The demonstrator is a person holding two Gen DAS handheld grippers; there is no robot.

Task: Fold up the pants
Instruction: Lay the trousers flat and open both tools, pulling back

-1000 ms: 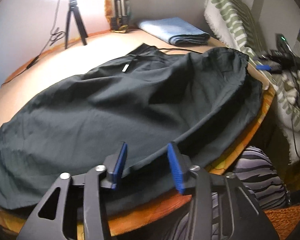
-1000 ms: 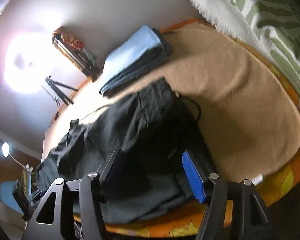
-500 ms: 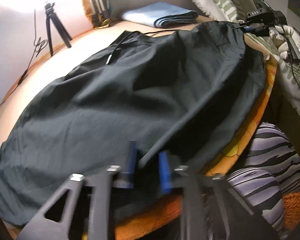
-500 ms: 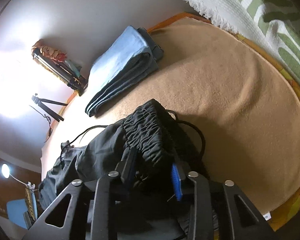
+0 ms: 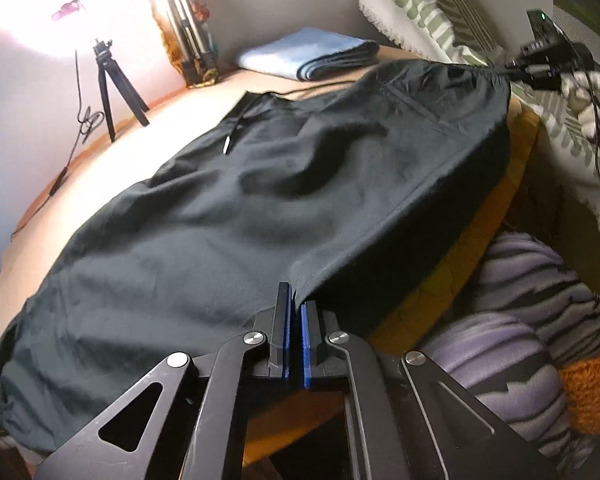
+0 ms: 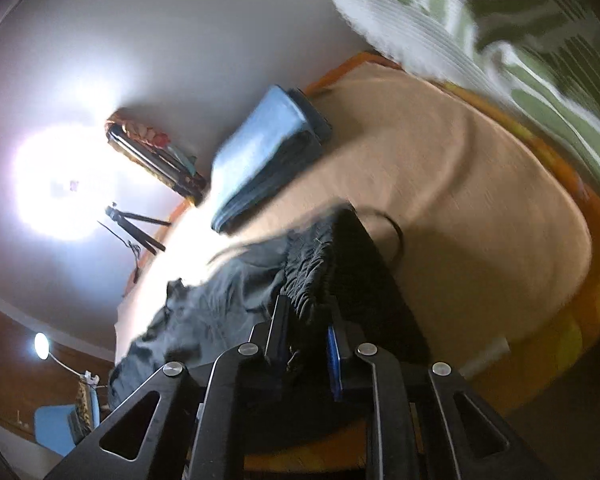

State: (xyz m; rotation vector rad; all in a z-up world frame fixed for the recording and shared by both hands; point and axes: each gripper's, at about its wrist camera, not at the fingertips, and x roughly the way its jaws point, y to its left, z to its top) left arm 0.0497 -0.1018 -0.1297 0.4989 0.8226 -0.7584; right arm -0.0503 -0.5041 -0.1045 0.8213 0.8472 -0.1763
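Observation:
Black pants (image 5: 284, 184) lie spread across the tan bed surface (image 5: 112, 168), waistband at the far right. My left gripper (image 5: 295, 320) is shut on the near edge of the pants by the bed's front rim. In the right wrist view the elastic waistband of the pants (image 6: 312, 268) is bunched and lifted. My right gripper (image 6: 306, 328) is shut on that waistband. The right gripper also shows at the far right of the left wrist view (image 5: 536, 68), holding the waistband corner up.
Folded blue jeans (image 5: 312, 58) lie at the back of the bed (image 6: 480, 200). A small black tripod (image 5: 112, 80) and a bundled stand (image 5: 188, 44) stand by the wall. A green-striped blanket (image 5: 432, 12) lies at the right. A striped cushion (image 5: 512, 320) sits below the bed edge.
Both grippers went from open to shut on the pants. The right one has lifted the waistband, and the pants are pulled tauter across the bed.

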